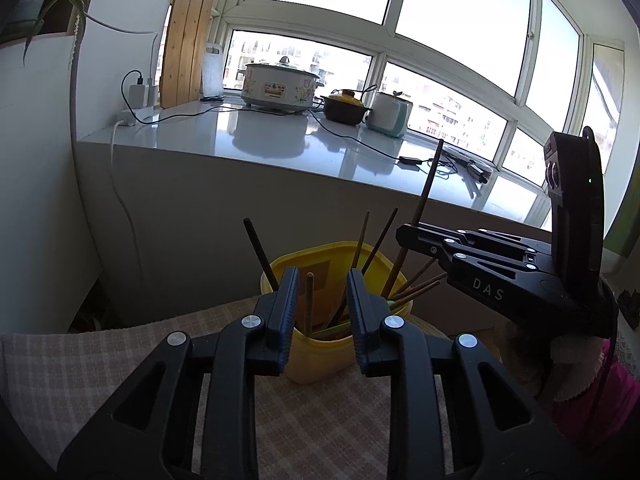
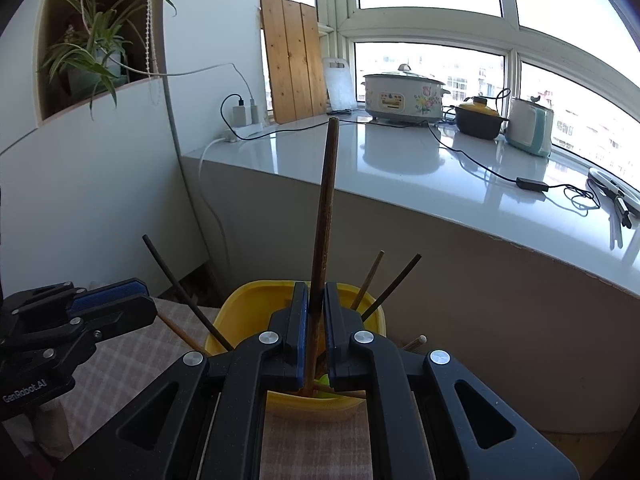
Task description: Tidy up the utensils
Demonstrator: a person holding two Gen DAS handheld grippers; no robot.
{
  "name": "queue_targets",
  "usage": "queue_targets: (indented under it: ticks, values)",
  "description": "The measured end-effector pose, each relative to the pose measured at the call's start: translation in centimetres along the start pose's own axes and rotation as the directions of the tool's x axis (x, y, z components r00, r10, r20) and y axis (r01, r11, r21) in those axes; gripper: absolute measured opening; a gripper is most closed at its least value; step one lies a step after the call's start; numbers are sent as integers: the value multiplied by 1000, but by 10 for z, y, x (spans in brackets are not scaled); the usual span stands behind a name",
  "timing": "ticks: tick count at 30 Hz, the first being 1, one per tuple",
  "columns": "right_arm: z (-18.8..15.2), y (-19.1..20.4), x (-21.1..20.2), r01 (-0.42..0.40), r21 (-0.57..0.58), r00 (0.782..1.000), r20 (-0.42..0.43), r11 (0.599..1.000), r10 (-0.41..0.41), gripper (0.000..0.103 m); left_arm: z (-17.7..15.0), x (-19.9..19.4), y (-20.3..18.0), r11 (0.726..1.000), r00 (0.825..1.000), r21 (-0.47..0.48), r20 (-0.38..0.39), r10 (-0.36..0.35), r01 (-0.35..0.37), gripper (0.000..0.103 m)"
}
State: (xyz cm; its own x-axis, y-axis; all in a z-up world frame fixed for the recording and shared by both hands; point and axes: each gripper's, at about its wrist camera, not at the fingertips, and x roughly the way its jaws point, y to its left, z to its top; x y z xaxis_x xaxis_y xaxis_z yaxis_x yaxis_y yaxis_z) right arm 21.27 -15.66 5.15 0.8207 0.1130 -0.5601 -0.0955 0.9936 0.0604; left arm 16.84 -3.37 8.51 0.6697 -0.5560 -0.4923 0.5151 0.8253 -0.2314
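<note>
A yellow plastic holder (image 1: 320, 356) (image 2: 236, 312) stands on a checked cloth and holds several brown and dark chopsticks that lean outwards. My left gripper (image 1: 322, 280) is open and empty just in front of the holder; its jaws frame the rim. It shows at the left in the right wrist view (image 2: 120, 300). My right gripper (image 2: 316, 300) is shut on a long brown chopstick (image 2: 326, 208) that stands nearly upright, its lower end inside the holder. In the left wrist view the right gripper (image 1: 408, 236) reaches in from the right, with that chopstick (image 1: 428, 184) rising above it.
The checked cloth (image 1: 100, 364) covers the table. Behind is a white counter (image 1: 280, 136) with a cooker (image 1: 280, 84), a brown pot (image 1: 346, 108), a kettle (image 1: 390, 114), cables and a wooden board (image 1: 186, 40). A plant (image 2: 92, 44) sits in a wall niche.
</note>
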Motion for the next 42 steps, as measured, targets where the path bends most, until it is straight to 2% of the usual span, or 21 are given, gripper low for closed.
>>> queue_targets:
  ticks: [10, 12, 14, 19, 21, 26, 30, 34, 36, 42]
  values:
    - [-5, 8, -12, 10, -17, 1000, 15, 1000, -10, 6, -10, -22, -2, 1000, 1000, 23, 21, 11, -12, 24]
    - [-6, 10, -15, 11, -23, 1000, 19, 1000, -11, 10, -11, -25, -1, 1000, 1000, 22, 21, 14, -14, 24]
    - [-7, 13, -18, 15, -30, 1000, 25, 999, -14, 20, -13, -27, 0, 1000, 1000, 21, 21, 18, -18, 25]
    - [-10, 18, -23, 19, -41, 999, 31, 999, -18, 21, -16, -31, 4, 999, 999, 16, 22, 28, -28, 26]
    - [-12, 20, -26, 21, -49, 999, 34, 999, -19, 21, -18, -34, 4, 999, 999, 14, 27, 34, -34, 35]
    - [-19, 26, -36, 31, -65, 999, 43, 997, -28, 21, -25, -41, 3, 998, 998, 32, 34, 54, -55, 37]
    - [-27, 29, -44, 23, -63, 999, 45, 998, -20, 22, -31, -49, 3, 998, 997, 25, 45, 57, -58, 59]
    - [-34, 33, -53, 31, -71, 997, 70, 997, -26, 24, -36, -56, 2, 997, 996, 22, 55, 68, -69, 60]
    - [-34, 34, -58, 25, -72, 996, 86, 997, -18, 26, -38, -61, 0, 996, 995, 26, 64, 79, -81, 74]
    - [-37, 36, -81, 44, -66, 986, 165, 997, -33, 44, -43, -77, -6, 995, 990, 26, 102, 98, -101, 89]
